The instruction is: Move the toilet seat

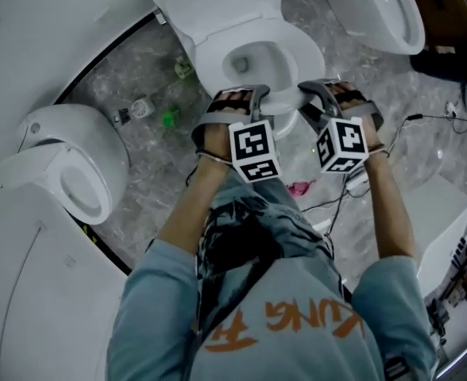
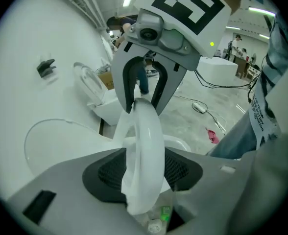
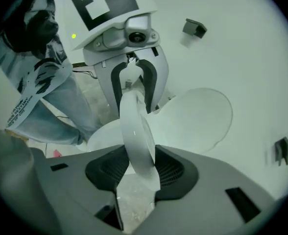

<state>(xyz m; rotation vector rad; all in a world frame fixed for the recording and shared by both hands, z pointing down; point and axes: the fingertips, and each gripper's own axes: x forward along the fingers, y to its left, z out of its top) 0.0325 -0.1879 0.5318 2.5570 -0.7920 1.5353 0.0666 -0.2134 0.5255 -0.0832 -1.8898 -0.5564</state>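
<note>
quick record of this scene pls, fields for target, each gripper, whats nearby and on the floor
target: toilet seat
left gripper: shut on the seat's front rim
right gripper: shut on the same rim, beside the left one
nearby: another toilet to the left
floor: small green thing, pink thing, cable

dim bluish light, fisheye-warped edges, soft focus

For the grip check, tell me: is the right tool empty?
No, the right tool has the rim of the white toilet seat pressed between its two pads in the right gripper view.
</note>
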